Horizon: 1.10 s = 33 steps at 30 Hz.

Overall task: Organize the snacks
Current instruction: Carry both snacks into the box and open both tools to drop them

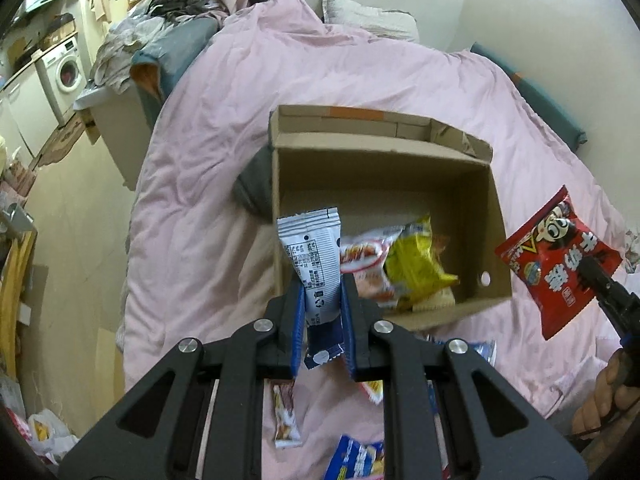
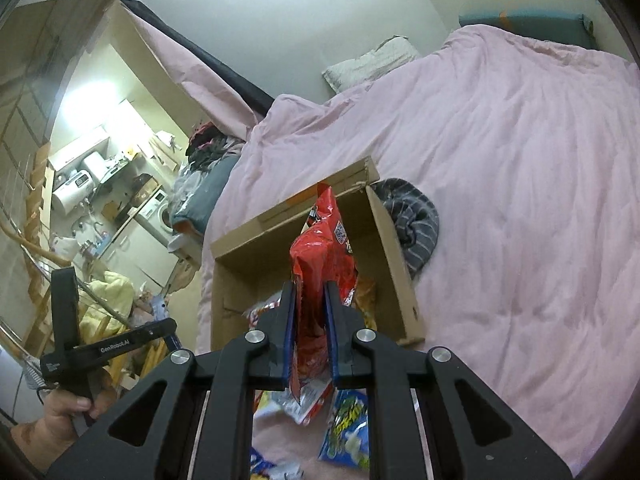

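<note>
On a bed covered by a pink duvet [image 1: 224, 152] sits an open cardboard box [image 1: 400, 160], its flaps folded outward. Inside, against the near wall, lie a yellow packet [image 1: 416, 268] and a red-and-white packet [image 1: 362, 258]; the far half of the box floor is bare. A dark striped cloth [image 2: 414, 216] is bunched against one outer wall of the box.

Just above the near rim of the box, the left hand-held gripper [image 1: 322, 304] is clamped on a white-and-blue sachet [image 1: 314, 256], which stands upright between the blue pads. To the right of the box, above the duvet and clear of the cardboard, the right hand-held gripper [image 2: 310, 332] is clamped on a red snack bag [image 2: 324, 248] that rises crumpled from its jaws. Wide open duvet stretches beyond and to the right of the box, up to a pillow [image 2: 372, 62] at the wall.

The left wrist view alone shows the bed's left edge dropping to a pale floor, a heap of clothes [image 1: 160, 36] and a washing machine [image 1: 66, 70] beyond, and loose packets [image 1: 286, 416] on the duvet below the gripper. The right wrist view alone shows a hand [image 2: 68, 408] gripping the other tool's black handle, and a blue-and-green packet [image 2: 348, 428] lying on the duvet beneath.
</note>
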Available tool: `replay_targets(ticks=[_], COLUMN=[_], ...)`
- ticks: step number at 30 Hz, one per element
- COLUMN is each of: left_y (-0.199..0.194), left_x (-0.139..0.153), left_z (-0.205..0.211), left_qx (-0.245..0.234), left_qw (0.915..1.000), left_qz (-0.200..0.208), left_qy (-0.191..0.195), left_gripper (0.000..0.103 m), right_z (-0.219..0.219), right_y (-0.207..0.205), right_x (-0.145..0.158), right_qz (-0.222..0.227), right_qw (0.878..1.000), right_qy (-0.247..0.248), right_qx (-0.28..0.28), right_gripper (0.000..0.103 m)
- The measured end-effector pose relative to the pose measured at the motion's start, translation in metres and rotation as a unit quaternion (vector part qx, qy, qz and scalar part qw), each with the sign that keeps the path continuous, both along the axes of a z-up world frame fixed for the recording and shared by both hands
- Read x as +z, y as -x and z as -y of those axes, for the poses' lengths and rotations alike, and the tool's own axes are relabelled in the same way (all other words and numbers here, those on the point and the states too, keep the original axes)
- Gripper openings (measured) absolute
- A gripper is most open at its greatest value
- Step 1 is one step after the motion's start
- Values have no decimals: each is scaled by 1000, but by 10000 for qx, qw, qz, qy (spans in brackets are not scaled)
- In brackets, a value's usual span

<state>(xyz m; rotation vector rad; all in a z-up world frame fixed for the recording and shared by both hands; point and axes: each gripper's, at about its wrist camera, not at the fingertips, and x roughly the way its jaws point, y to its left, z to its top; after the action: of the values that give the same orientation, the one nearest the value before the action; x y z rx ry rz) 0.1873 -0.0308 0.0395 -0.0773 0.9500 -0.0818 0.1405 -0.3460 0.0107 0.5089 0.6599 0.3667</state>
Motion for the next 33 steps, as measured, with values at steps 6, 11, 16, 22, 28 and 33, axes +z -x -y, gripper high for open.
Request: replay_targets(ticks=[6, 11, 16, 22, 28, 33], left_y=[-27, -46, -63, -75, -81, -81], left_x=[-5, -13, -33, -46, -56, -65], left_z=[12, 21, 21, 22, 20, 26], left_qx=[-61, -111, -137, -169, -102, -138], left_qw=[10000, 9995, 9991, 9995, 9999, 9997], left_qz=[28, 172, 255, 133, -33, -102], left_qy=[-65, -222, -311, -232, -107, -180], left_gripper=[13, 14, 13, 13, 14, 14], right_z=[-3, -10, -24, -43, -56, -66], right_y=[-24, -45, -67, -84, -89, -89], right_x=[-1, -1, -12, -25, -38, -44], right_qz=[11, 82, -45, -127, -244, -318], right_qw=[9999, 9995, 9973, 9934, 9867, 9737], right_qy=[91, 297, 734, 1141, 1603, 2254], right_qx=[-66, -73, -74, 14, 92, 1], right_gripper=[14, 14, 14, 14, 14, 14])
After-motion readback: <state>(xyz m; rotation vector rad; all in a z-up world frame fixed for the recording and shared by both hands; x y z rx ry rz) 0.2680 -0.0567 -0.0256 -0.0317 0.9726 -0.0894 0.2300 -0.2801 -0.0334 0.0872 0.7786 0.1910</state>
